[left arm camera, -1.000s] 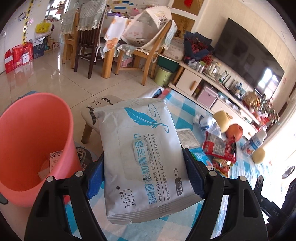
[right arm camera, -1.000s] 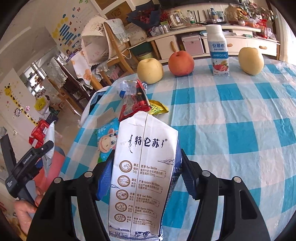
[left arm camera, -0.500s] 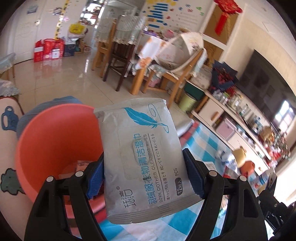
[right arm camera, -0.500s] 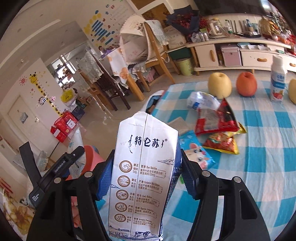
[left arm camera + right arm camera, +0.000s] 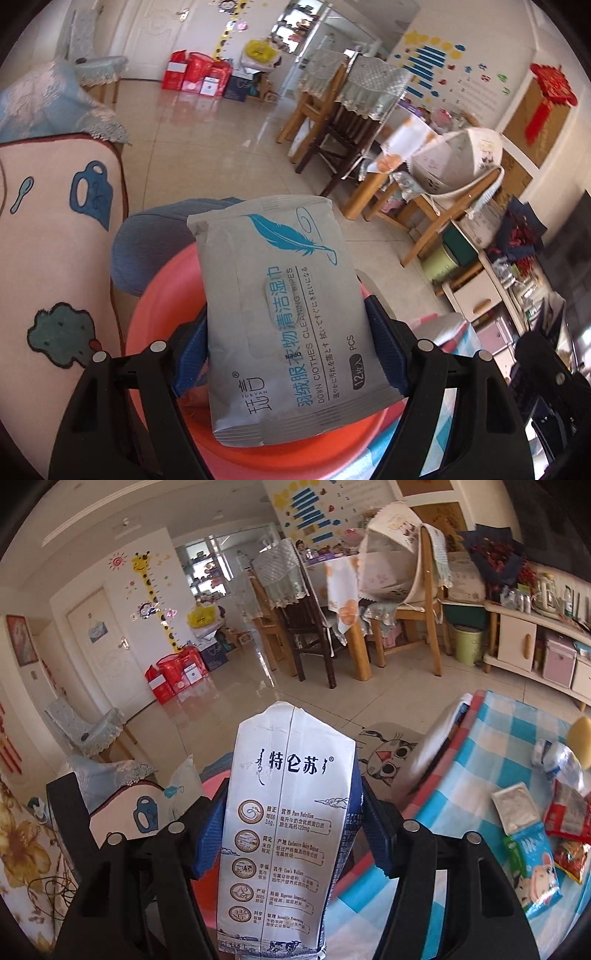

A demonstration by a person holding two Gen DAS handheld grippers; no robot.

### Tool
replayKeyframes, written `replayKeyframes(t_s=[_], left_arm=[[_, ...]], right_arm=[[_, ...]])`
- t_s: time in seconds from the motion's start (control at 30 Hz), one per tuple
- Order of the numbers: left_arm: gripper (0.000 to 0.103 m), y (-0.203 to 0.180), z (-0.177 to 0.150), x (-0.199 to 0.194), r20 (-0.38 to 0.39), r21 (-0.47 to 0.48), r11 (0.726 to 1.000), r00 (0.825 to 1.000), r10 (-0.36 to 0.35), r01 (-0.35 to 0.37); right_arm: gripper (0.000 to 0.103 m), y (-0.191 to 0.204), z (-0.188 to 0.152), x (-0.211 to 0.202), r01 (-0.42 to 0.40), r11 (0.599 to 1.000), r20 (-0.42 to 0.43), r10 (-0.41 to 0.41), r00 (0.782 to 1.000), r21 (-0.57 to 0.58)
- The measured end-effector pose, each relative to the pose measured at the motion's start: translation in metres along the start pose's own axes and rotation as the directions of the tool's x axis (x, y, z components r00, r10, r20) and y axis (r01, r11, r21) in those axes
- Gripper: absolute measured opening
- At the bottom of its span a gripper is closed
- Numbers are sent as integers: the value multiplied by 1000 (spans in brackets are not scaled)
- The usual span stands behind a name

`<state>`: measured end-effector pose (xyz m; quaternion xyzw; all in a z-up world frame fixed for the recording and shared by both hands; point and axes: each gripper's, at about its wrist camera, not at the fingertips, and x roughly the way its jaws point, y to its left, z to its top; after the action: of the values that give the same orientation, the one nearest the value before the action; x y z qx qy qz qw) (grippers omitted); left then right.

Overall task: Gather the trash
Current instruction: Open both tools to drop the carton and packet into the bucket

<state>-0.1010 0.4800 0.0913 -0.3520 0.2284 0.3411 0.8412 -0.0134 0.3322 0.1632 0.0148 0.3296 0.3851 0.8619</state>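
Grey wipes pack [image 5: 284, 314] clamped between left tongs [image 5: 286, 336].

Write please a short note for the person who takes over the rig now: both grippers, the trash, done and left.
Left hand-held gripper: shut on the wipes pack, over the pink bin.
Right hand-held gripper: shut on the milk carton, near the bin, table at its right.
Done: both items lifted off.
Left: drop both, then fetch the snack wrappers and foil packet from the checked table.
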Motion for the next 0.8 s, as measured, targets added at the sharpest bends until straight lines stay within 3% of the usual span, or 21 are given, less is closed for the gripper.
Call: replayKeyframes(t_s=[0.2, 0.27, 0.37, 0.63, 0.8], left_arm=[[79, 23, 7, 7, -10, -93, 995, 999, 37, -38], [78, 25, 8, 12, -23, -102, 994, 999, 41, -43], [80, 28, 8, 8, 16, -102, 994, 999, 50, -48], [86, 3, 0, 1, 95, 29, 998, 994, 57, -60], [86, -20, -14, -7, 149, 118, 993, 988, -42, 24]], right_arm=[[66, 14, 4, 48, -35, 999, -46, 36, 998, 14], [79, 12, 1, 57, -33, 999, -63, 35, 997, 37], [84, 5, -6, 52, -25, 998, -52, 28, 998, 59], [90, -33, -34, 6, 87, 994, -14, -86, 996, 65], [90, -58, -60, -26, 171, 984, -12, -171, 985, 48]])
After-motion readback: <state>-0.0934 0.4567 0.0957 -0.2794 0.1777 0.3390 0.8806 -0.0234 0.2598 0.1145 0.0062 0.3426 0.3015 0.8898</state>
